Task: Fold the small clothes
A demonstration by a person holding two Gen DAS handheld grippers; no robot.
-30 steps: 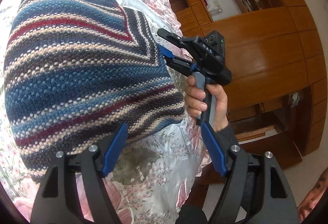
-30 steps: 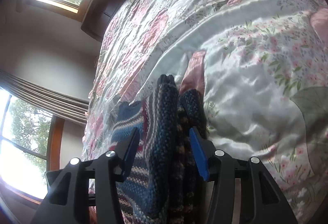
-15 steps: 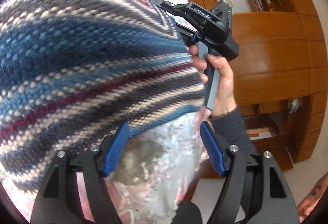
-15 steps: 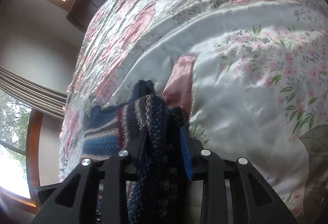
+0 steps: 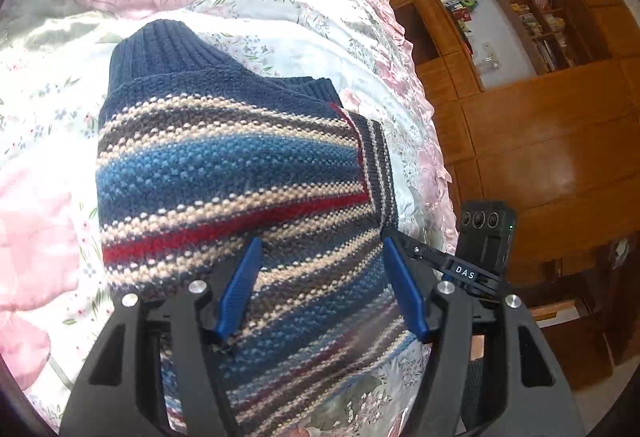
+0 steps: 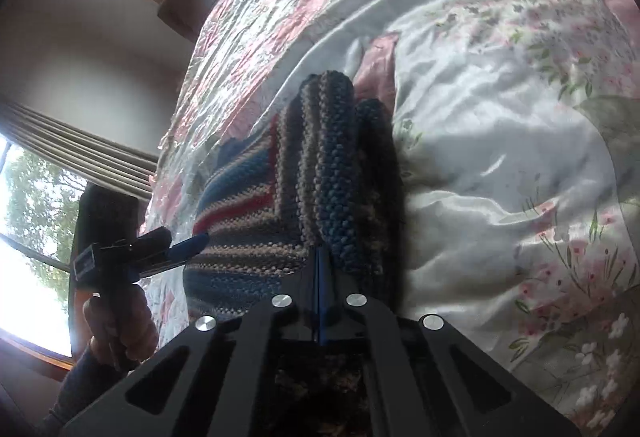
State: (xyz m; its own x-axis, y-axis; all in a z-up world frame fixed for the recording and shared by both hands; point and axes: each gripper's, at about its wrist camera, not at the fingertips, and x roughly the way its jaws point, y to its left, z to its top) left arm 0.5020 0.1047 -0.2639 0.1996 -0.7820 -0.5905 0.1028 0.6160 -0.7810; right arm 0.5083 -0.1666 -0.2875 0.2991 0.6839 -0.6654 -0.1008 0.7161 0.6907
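The striped knit sweater [image 5: 240, 173] lay folded on the floral bedspread [image 5: 280, 17], its near hem running back between the fingers of my left claw [image 5: 320, 289], which stood apart and straddled the knit without pinching it. My right claw [image 6: 320, 269] was pressed together just right of that one; a thick roll of the sweater's edge bulged directly ahead of its tips, though I could not tell for certain whether any fabric was caught between them. I judged the fold needed both claws level, edges matched, before laying it flat. I saw no containers; only wooden shelving [image 5: 540, 17] with small items, far right of the left claw.
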